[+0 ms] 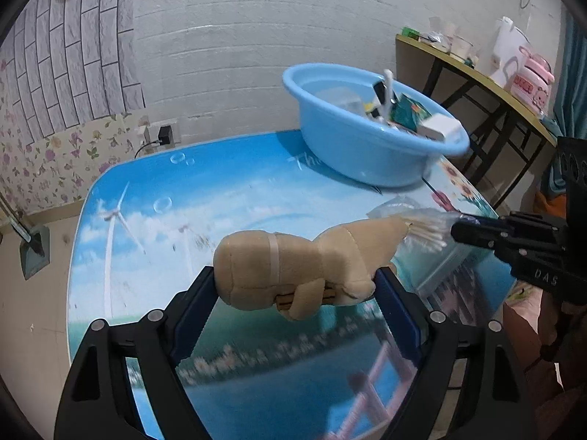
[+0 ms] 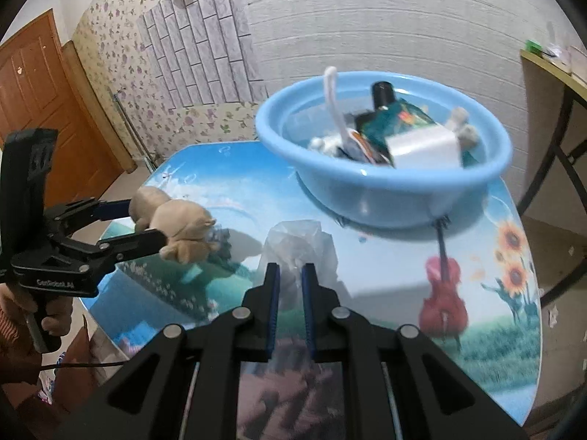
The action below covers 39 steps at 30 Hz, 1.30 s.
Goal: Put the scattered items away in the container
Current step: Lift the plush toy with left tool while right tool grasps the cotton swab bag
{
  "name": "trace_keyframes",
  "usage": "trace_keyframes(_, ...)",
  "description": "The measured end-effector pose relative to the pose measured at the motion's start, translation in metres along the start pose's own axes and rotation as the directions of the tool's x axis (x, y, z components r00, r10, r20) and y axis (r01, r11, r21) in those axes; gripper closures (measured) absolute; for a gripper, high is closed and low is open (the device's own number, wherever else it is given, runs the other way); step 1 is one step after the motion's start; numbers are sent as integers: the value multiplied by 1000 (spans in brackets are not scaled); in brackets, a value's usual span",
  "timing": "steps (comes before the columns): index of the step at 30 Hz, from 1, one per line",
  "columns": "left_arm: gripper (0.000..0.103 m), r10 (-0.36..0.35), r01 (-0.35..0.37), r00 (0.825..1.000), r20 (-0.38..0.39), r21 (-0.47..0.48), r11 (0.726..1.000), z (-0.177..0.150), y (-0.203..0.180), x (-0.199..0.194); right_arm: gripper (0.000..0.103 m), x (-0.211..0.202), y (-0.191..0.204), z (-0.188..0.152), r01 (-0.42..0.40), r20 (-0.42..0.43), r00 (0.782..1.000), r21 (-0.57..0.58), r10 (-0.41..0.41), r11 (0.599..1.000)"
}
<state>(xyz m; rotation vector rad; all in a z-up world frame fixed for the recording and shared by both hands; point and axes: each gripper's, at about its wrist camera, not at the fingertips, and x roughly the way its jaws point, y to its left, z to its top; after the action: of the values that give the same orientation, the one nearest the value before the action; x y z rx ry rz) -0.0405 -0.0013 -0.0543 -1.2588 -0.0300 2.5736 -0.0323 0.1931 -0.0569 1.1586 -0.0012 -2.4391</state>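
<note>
My left gripper (image 1: pixel 295 275) is shut on a tan plush toy (image 1: pixel 286 260), which lies crosswise between the blue pads, above the printed tabletop (image 1: pixel 220 190). The right wrist view shows that gripper (image 2: pixel 146 222) at the left with the plush toy (image 2: pixel 179 227) in it. My right gripper (image 2: pixel 291 269) is shut on a clear plastic bag (image 2: pixel 301 242). In the left wrist view that bag (image 1: pixel 425 227) holds cotton swabs and hangs off the right gripper (image 1: pixel 456 229). The blue basin (image 1: pixel 348 154) stands at the table's far right, and the basin (image 2: pixel 385 198) holds several items.
A side table (image 1: pixel 477 73) with cups and a pink appliance stands right of the basin. A charger (image 1: pixel 165 134) is plugged into the wall behind the table. A wooden door (image 2: pixel 33 84) is at far left. Hands grip both handles near the table's front edge.
</note>
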Motion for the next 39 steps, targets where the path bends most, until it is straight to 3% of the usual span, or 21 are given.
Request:
trace_keyframes(15,16,47,-45,997,-63,27,999,-31,-14,-8,88,-20,-39,-29,75,-14,997,88,-74,993)
trace_keyframes(18,12,45,-43,997,-68,26,999,-32,-15,-6,72,-20,-40,-31,94,-28,995,89,-92,992)
trace_keyframes(20,11,54,-52,996,-71,33,998,-31,-16,-5,53,-19,-39,-32,112,-28,993,77,-110,991)
trace_keyframes(22,10,60,-57,996,-73,39,998,-31,-17,-3,46,-20,-36,-34,115,-16,993,63,-114,991)
trace_keyframes(28,4,70,-66,995,-73,48,997,-28,-19,4,33,-17,-22,-33,95,-12,995,4,-95,995)
trace_keyframes(39,2,122,-116,990,-71,84,990,-19,-22,22,32,4,-13,-31,88,-41,995,-19,-88,996)
